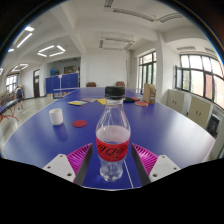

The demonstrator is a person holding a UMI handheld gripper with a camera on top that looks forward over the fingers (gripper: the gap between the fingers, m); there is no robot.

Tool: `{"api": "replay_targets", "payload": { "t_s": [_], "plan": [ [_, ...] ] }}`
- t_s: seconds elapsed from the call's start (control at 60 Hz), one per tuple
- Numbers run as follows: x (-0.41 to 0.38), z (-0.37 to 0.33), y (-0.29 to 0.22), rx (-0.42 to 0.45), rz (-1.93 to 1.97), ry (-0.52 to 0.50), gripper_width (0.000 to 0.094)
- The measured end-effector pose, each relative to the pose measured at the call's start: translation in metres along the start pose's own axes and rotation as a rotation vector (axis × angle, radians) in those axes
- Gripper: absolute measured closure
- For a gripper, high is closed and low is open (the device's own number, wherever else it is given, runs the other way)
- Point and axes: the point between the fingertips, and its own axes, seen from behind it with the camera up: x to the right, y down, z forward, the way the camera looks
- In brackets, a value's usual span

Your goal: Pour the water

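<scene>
Gripper view, looking along a blue bench [40, 135] in a large room with windows on both sides and strip lights overhead. Standing here, I read it from left to right. Far off on the left side of the bench sits a small white cup [56, 116], upright and well apart from everything near the tool. Further along, a flat yellow item [77, 102] lies on the bench, too small to identify. In the middle, a clear plastic bottle [113, 138] with a red label and a dark cap stands upright on the bench; it holds some liquid, the level hard to judge. Beyond it is a dark box-like object [115, 92], and to the right of that something tan [150, 95] that I cannot make out.

The tool [113, 160] is spread, its pink pads [80, 157] flanking the bottle's lower half. The bottle stands between them with a visible gap on each side, so nothing is pinched.

As I judge it, the pouring has barely started: the cap looks to be on, the bottle is ungrasped, and the cup waits apart. Closing, lifting, carrying and tipping all remain.

The holder's hand is out of sight; the tool sits low and level, pointing straight down the bench.
</scene>
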Motion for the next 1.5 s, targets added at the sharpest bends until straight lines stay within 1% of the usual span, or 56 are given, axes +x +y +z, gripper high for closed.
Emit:
{"api": "replay_targets", "payload": {
  "t_s": [0.067,0.1,0.133,0.167,0.217,0.283,0.333,0.417,0.5,0.517,0.617,0.65,0.667,0.683,0.717,0.833,0.917,0.95,0.983,1.05,1.1,1.15,1.233,1.3,1.45,1.5],
  "plan": [
    [0.003,0.010,-0.004,0.028,-0.013,0.018,0.0220],
    [0.003,0.014,-0.005,0.040,-0.019,0.025,0.0298],
    [0.004,0.018,-0.007,0.054,-0.021,0.034,0.0431],
    [0.002,0.026,-0.012,0.074,-0.012,0.042,0.0432],
    [0.002,0.027,-0.015,0.091,-0.003,0.048,0.0473],
    [0.001,0.027,-0.018,0.115,-0.015,0.053,0.0553],
    [-0.001,0.028,-0.018,0.118,-0.027,0.058,0.0590],
    [-0.004,0.027,-0.019,0.114,-0.059,0.060,0.0592],
    [-0.004,0.026,-0.033,0.122,-0.087,0.079,0.0592],
    [0.006,0.018,-0.035,0.125,-0.096,0.084,0.0592],
    [0.008,0.027,-0.073,0.150,-0.181,0.163,0.0594],
    [0.013,0.028,-0.091,0.160,-0.224,0.195,0.0595],
    [0.027,0.023,-0.099,0.166,-0.247,0.207,0.0593],
    [0.018,0.029,-0.111,0.172,-0.272,0.231,0.0593],
    [0.035,0.030,-0.133,0.187,-0.323,0.259,0.0590],
    [0.040,0.053,-0.227,0.257,-0.526,0.368,0.0592],
    [0.024,0.070,-0.286,0.300,-0.720,0.467,0.0591],
    [0.014,0.077,-0.310,0.322,-0.801,0.503,0.0591],
    [0.007,0.089,-0.336,0.346,-0.886,0.517,0.0592],
    [-0.033,0.109,-0.370,0.406,-1.076,0.563,0.0590],
    [-0.067,0.130,-0.388,0.444,-1.244,0.589,0.0592],
    [-0.102,0.148,-0.400,0.477,-1.397,0.578,0.0592],
    [-0.161,0.189,-0.389,0.486,-1.641,0.526,0.0593],
    [-0.200,0.230,-0.361,0.486,-1.814,0.463,0.0594],
    [-0.263,0.283,-0.297,0.500,-2.189,0.360,0.0594],
    [-0.279,0.282,-0.283,0.496,-2.235,0.329,0.0594]
  ]
}}
